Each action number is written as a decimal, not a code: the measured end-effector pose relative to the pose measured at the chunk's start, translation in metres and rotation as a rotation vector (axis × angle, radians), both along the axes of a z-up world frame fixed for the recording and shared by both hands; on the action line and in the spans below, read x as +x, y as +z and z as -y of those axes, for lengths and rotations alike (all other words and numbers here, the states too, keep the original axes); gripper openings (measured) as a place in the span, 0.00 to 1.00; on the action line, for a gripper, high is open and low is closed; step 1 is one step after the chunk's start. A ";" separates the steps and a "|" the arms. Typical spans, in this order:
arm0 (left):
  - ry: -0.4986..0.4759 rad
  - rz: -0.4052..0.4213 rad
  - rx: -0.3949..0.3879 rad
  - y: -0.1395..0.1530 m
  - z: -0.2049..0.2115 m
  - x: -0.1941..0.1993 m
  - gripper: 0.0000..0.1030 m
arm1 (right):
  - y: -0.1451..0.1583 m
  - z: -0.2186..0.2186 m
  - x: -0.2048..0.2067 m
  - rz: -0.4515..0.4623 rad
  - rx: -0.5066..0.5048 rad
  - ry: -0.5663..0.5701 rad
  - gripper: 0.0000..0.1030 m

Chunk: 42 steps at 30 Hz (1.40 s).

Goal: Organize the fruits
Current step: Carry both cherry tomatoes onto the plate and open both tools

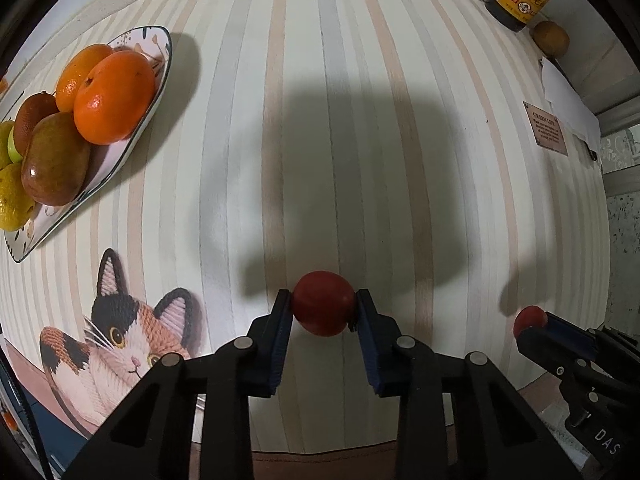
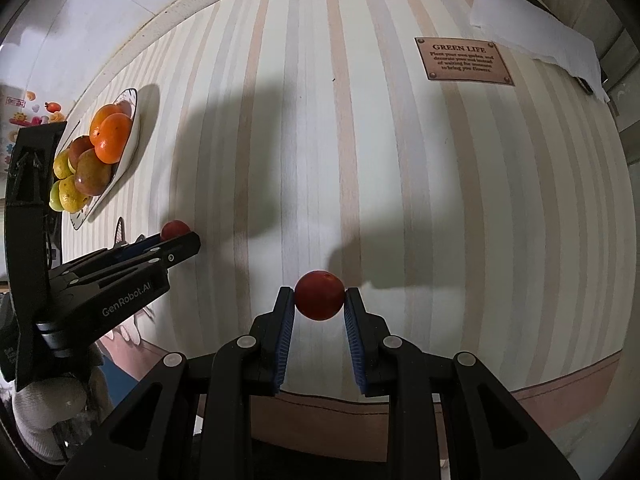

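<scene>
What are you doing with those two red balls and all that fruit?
They are small red fruits. The left gripper is pinching one red fruit, and the right gripper is pinching another red fruit, both over the striped tablecloth. Off to the left, a plate already holds oranges, a mango and yellow-green fruit. The two red ones are not on it yet.

Fruits [image 1: 114, 96] on plate [image 1: 160, 46], left of tools.
</scene>
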<state>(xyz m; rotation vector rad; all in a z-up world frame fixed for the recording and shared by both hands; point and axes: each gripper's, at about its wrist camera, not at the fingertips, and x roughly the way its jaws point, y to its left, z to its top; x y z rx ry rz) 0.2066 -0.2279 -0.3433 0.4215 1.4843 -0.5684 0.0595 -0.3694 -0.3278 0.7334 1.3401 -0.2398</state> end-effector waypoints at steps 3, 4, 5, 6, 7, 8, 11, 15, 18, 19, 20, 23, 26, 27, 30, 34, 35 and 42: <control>0.014 0.009 -0.021 0.007 -0.013 0.009 0.28 | 0.004 0.001 -0.001 0.008 -0.008 0.004 0.27; 0.021 0.008 -0.030 0.009 -0.016 0.009 0.28 | 0.006 0.000 0.000 0.013 -0.010 0.007 0.27; 0.026 0.007 -0.039 0.013 -0.020 0.011 0.28 | 0.008 0.000 0.000 0.019 -0.011 0.009 0.27; 0.039 0.013 -0.051 0.019 -0.025 0.012 0.28 | 0.011 -0.002 0.001 0.028 -0.014 0.015 0.27; 0.050 0.017 -0.062 0.024 -0.033 0.015 0.28 | 0.015 -0.004 0.004 0.039 -0.014 0.024 0.27; 0.067 0.020 -0.076 0.030 -0.041 0.018 0.28 | 0.018 -0.005 0.006 0.048 -0.012 0.032 0.27; 0.138 0.035 -0.121 0.052 -0.073 0.033 0.28 | 0.029 -0.017 0.022 0.086 -0.005 0.072 0.27; 0.252 0.051 -0.175 0.083 -0.121 0.050 0.28 | 0.046 -0.048 0.059 0.157 0.026 0.155 0.27; 0.348 0.055 -0.210 0.100 -0.161 0.059 0.28 | 0.056 -0.079 0.093 0.217 0.060 0.219 0.27; 0.378 0.054 -0.220 0.103 -0.173 0.064 0.28 | 0.058 -0.089 0.103 0.235 0.071 0.235 0.27; 0.414 0.052 -0.228 0.103 -0.189 0.073 0.28 | 0.060 -0.102 0.117 0.260 0.092 0.257 0.27; 0.502 0.036 -0.252 0.103 -0.215 0.096 0.28 | 0.063 -0.140 0.151 0.319 0.130 0.313 0.27; 0.586 0.013 -0.279 0.096 -0.240 0.114 0.28 | 0.061 -0.175 0.185 0.358 0.162 0.354 0.27; 0.621 0.003 -0.289 0.092 -0.249 0.122 0.28 | 0.059 -0.184 0.192 0.367 0.161 0.365 0.27; 0.692 -0.047 -0.321 0.079 -0.266 0.140 0.28 | 0.051 -0.205 0.216 0.376 0.148 0.384 0.27; 0.731 -0.089 -0.351 0.067 -0.279 0.159 0.28 | 0.041 -0.220 0.237 0.377 0.116 0.408 0.27; 0.741 -0.099 -0.354 0.064 -0.280 0.163 0.28 | 0.038 -0.222 0.240 0.372 0.111 0.411 0.27; 0.756 -0.159 -0.355 0.046 -0.281 0.176 0.28 | 0.023 -0.233 0.255 0.329 0.076 0.453 0.28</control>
